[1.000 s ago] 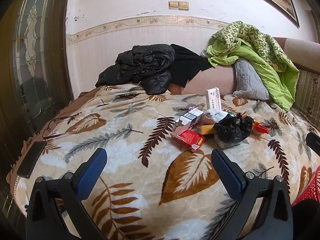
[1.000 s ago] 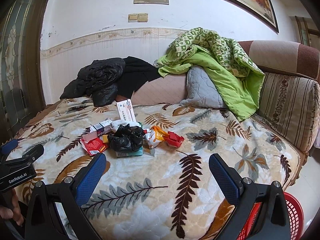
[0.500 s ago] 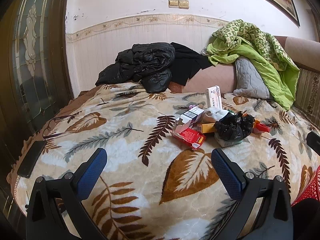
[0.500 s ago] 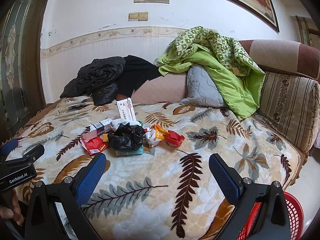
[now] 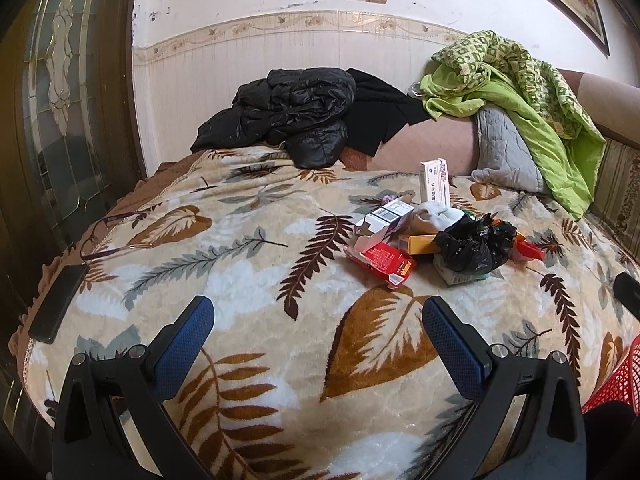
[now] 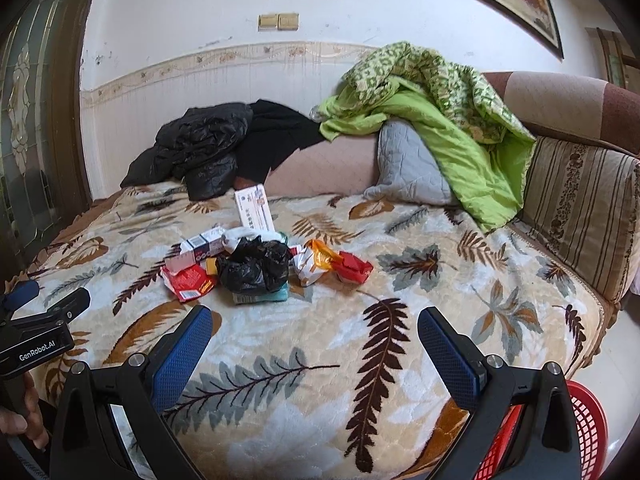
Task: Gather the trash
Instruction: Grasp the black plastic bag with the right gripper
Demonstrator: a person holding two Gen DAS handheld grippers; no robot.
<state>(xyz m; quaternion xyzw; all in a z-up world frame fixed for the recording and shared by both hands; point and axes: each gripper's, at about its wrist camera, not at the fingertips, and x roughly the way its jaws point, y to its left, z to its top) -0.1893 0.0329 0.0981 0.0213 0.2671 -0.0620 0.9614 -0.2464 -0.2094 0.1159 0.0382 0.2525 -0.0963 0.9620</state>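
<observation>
Left wrist view. Left gripper [image 5: 318, 326] is hovering low over the blanket [image 5: 224, 280], jaws standing wide apart and gripping nothing. Trash pile [image 5: 436, 240] is sitting ahead and a little right of the fingers, well apart from them: red box [image 5: 382, 262] nearest, black bag [image 5: 474, 246] to its right, white carton [image 5: 384, 222] behind, a tall box [image 5: 434, 182] standing upright at the back. Phone [image 5: 56, 304] is lying far left of the jaws at the blanket's edge. Basket [image 5: 622, 376] is showing as a red sliver at the lower right. Compared with a second ago, the pile is sitting almost where it was in frame; the gripper is barely drifting.

Right wrist view. Right gripper [image 6: 314, 332] is likewise spread fully and carrying nothing. Pile [image 6: 256, 264] is lying ahead and left of the fingers, not touched. Orange wrapper [image 6: 316, 262] and red pack [image 6: 354, 268] are making up its right side, closest to this gripper's line. Basket [image 6: 584, 424] is sitting just below and right of the right finger, off the bed. Left gripper [image 6: 44, 316] is showing at the far left edge. Framing is nearly unchanged from a second back.

Judgement: nothing is collected yet; both grippers are poised, approach not begun. Right one looks better placed for pile-to-basket transfer.
</observation>
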